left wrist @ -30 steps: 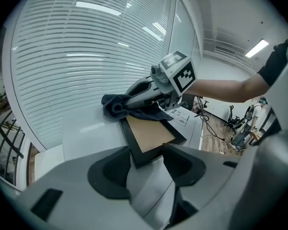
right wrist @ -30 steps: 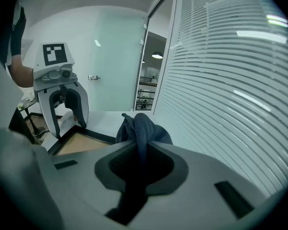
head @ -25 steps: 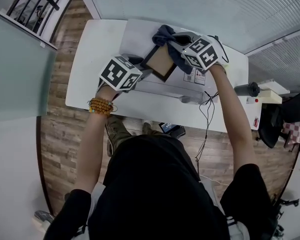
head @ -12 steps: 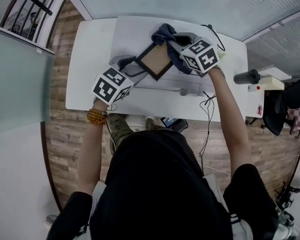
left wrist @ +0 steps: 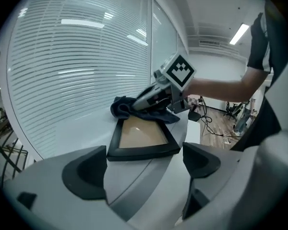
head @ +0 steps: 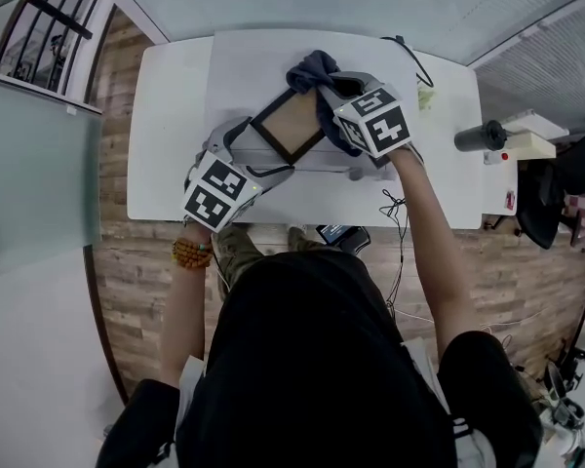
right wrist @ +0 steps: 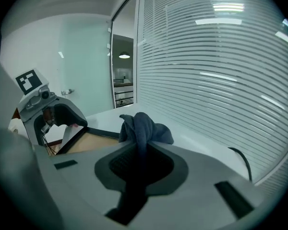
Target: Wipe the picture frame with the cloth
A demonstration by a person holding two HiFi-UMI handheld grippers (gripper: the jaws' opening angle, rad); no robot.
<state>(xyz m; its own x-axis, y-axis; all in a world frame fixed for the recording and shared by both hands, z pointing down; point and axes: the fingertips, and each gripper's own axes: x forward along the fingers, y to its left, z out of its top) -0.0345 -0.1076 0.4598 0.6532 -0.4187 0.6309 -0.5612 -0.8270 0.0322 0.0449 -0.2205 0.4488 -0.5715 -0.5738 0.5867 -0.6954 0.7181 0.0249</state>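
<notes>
Opening wide, my left gripper's jaws have let go of the picture frame, which lies on the surface just ahead of them. My right gripper's jaws stay clamped on the cloth at its far corner; I judge further wiping would go unbraced.

Black picture frame, navy cloth, white table.
The frame enclosed a tan panel; the grey left gripper and right gripper carried black-and-white square markers; at six o'clock, the floor showed brown wood planks.
</notes>
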